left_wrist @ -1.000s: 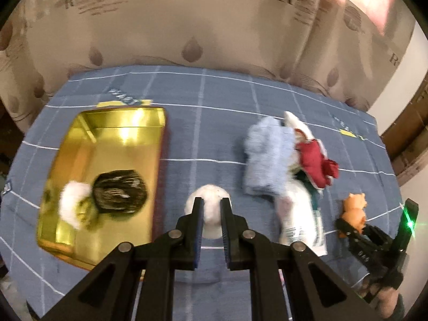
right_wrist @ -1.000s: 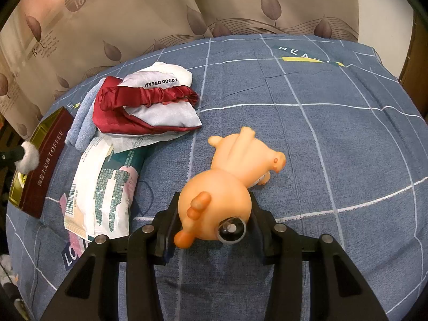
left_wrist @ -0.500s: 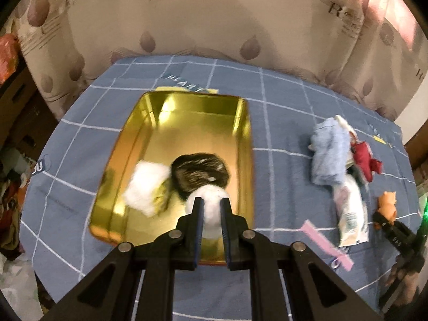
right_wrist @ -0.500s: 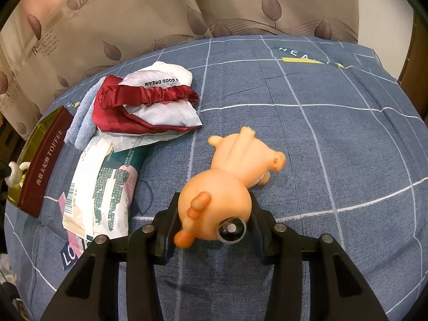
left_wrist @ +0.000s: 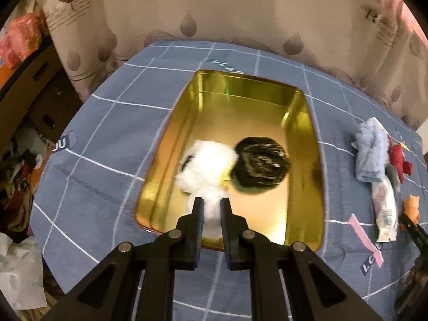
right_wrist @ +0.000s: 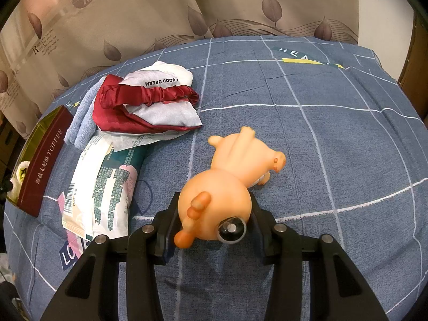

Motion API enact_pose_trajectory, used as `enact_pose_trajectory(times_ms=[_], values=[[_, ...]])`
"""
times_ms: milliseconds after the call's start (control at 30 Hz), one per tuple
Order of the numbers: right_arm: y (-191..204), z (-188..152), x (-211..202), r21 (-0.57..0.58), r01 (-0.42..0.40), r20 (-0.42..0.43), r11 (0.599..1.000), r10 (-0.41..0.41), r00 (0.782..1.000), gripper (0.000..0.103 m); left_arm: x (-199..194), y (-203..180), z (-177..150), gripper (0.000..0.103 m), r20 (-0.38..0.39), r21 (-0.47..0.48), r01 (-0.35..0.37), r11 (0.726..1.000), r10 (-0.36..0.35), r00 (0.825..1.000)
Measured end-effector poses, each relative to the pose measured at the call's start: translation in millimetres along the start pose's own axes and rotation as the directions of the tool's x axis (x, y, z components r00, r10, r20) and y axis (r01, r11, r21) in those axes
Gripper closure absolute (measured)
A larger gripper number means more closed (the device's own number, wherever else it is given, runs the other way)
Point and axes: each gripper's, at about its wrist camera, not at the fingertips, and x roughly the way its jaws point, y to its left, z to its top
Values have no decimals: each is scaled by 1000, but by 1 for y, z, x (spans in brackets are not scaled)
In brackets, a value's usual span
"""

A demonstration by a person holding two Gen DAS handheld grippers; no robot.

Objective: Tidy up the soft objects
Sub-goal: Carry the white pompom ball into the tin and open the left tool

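A small white soft ball (left_wrist: 210, 208) is held above the near end of the gold tin (left_wrist: 305, 139). Inside the tin, a fluffy white piece (left_wrist: 207, 164) is seen left of a dark crumpled bundle (left_wrist: 260, 165), the two touching. To the right of the tin, a light blue cloth (right_wrist: 83, 123), a red-and-white satin eye mask (right_wrist: 149, 104) and a printed soft pack (right_wrist: 104, 187) are heaped together. An orange rubber pig (right_wrist: 230, 184) is lying further right.

Your tin (left_wrist: 307, 123) sits left of the cloth pile (left_wrist: 371, 155); 2 soft items (left_wrist: 208, 165) lie inside it (side by side, touching).
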Motion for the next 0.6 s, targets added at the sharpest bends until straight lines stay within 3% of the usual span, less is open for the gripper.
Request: enact_pose_trajectory(times_ms=[600], values=[[-1,0,0,-1,1,1,1000,-1,1000,60,16,30,2,85,-23,-57,-71,996,69,997]])
